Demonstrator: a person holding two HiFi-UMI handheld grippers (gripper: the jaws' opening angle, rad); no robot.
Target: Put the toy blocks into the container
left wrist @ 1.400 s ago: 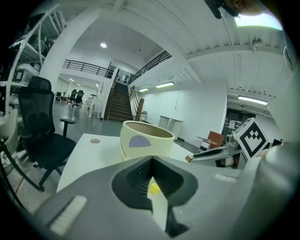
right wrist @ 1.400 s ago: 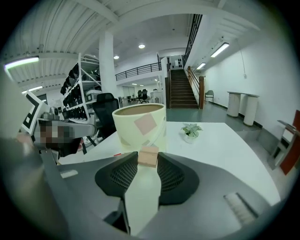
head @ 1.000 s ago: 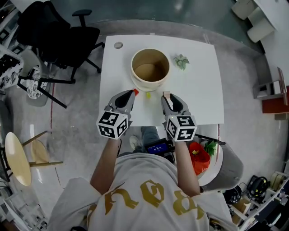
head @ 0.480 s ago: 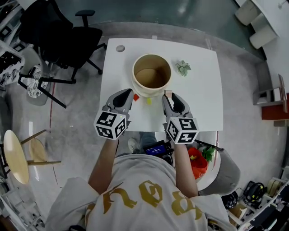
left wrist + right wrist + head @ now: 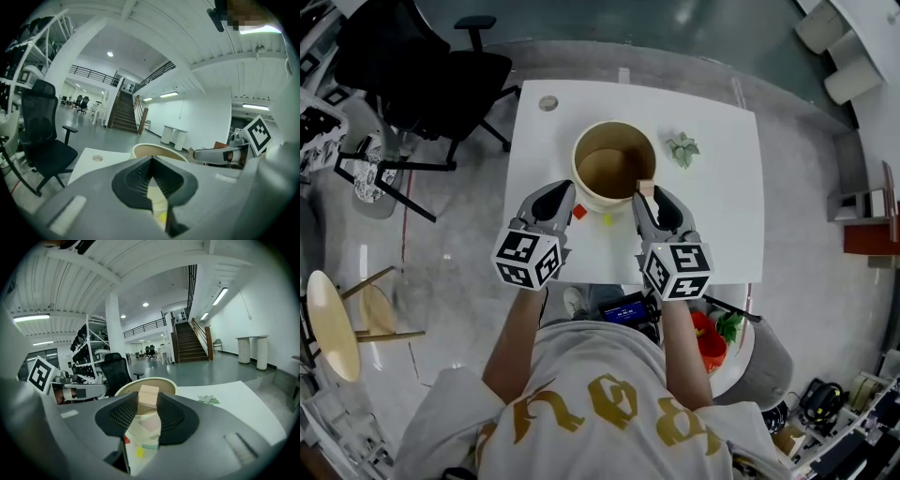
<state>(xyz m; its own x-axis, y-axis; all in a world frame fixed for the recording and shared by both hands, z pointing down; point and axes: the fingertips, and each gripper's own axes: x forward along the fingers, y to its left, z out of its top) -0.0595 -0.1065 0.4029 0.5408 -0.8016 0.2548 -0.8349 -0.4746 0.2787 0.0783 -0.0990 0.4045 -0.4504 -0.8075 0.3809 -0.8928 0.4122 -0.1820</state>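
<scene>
One of three blocks in hand: grips tan block (image 5: 148, 399) between right gripper's (image 5: 645, 199) wide-spread jaws at container's (image 5: 613, 125) near rim. Holds left gripper (image 5: 560, 197) shut, empty. Leaves red block (image 5: 578, 212), yellow block (image 5: 607, 220) on table. Next, likely: reach farther over opening, release.

Left gripper (image 5: 564, 190) fingers meet at the tips; right gripper (image 5: 645, 199) fingers clamp a tan block (image 5: 148, 398).

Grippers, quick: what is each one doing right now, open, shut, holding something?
Left gripper: closed, nothing between its jaws.
Right gripper: closed on a tan wooden block.
</scene>
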